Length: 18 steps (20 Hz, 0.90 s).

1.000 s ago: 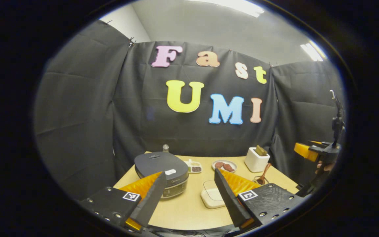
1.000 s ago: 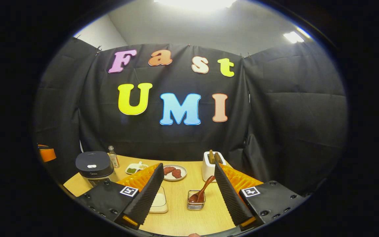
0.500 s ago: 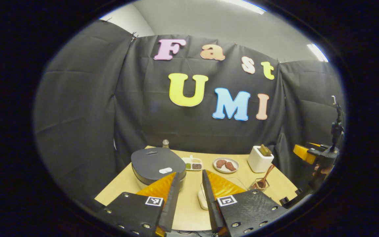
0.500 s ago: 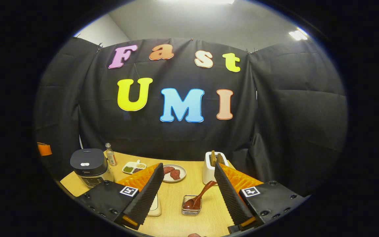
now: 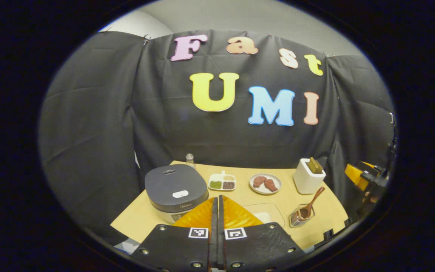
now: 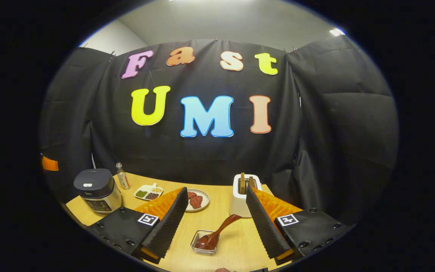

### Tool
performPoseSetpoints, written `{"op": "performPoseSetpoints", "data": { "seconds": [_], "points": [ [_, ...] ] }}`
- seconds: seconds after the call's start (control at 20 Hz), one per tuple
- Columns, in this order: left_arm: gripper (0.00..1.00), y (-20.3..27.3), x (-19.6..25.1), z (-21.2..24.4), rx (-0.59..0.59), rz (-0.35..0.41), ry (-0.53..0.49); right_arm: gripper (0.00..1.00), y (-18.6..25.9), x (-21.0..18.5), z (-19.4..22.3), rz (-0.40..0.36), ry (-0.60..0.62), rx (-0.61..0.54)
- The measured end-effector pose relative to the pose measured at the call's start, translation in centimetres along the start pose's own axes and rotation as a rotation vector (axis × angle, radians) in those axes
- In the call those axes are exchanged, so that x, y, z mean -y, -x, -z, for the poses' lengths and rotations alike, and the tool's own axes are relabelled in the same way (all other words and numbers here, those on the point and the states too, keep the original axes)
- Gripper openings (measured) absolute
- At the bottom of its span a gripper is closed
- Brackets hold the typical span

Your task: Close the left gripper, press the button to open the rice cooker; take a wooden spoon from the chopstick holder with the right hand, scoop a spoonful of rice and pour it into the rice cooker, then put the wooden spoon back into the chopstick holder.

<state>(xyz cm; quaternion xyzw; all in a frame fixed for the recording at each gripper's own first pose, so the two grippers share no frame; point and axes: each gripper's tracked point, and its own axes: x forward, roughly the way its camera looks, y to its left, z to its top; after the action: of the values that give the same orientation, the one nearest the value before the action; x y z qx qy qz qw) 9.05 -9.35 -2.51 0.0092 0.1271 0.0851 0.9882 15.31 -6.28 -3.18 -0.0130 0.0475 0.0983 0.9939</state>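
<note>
The dark grey rice cooker [image 5: 176, 187] stands lid down at the table's left, its white button [image 5: 180, 194] on top. My left gripper [image 5: 217, 206] is shut with nothing in it, fingers pressed together just in front of the cooker. A wooden spoon [image 5: 312, 202] leans in a small metal holder [image 5: 300, 218] at the right. In the right gripper view the spoon [image 6: 217, 231] rests in the holder [image 6: 203, 243] ahead, between the fingers of my open right gripper [image 6: 216, 190]. The cooker [image 6: 96, 188] sits far left there. A clear container of rice [image 5: 264, 216] shows behind my left fingers.
On the wooden table [image 5: 142, 215] stand a small bottle [image 5: 190, 160], a divided dish of beans [image 5: 222, 182], a plate of meat [image 5: 265, 183] and a white box [image 5: 309, 176]. My right gripper [image 5: 364, 177] shows at the far right edge.
My left gripper has gone from wide open to fully shut and tilted down toward the cooker. My right gripper stayed open and drew slightly nearer the spoon holder.
</note>
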Motion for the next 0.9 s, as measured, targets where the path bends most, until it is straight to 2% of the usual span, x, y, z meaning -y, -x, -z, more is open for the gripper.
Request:
{"op": "performPoseSetpoints", "data": {
  "seconds": [0.15, 0.25, 0.45, 0.65, 0.9],
  "points": [
    [0.00, -1.3, 0.0, -0.1, -0.030, 0.001, 0.015, 0.97, -0.3, 0.2, 0.1, 0.008, -0.047, -0.003],
    [0.01, -2.5, -1.8, -0.9, -0.038, -0.010, 0.054, 0.97, -0.4, 0.3, 0.0, 0.027, -0.050, 0.008],
    [0.01, -6.3, -5.5, -0.2, -0.088, -0.017, 0.057, 0.98, -0.6, 0.5, 0.5, 0.068, -0.039, -0.013],
    [0.01, -10.2, -8.8, 1.4, -0.144, 0.042, 0.132, 0.96, -0.4, 0.7, 0.3, 0.174, -0.048, -0.021],
    [0.01, -16.3, -12.8, 4.6, -0.231, 0.103, 0.146, 0.96, 2.0, -0.2, 1.0, 0.311, -0.055, -0.039]
  ]
}}
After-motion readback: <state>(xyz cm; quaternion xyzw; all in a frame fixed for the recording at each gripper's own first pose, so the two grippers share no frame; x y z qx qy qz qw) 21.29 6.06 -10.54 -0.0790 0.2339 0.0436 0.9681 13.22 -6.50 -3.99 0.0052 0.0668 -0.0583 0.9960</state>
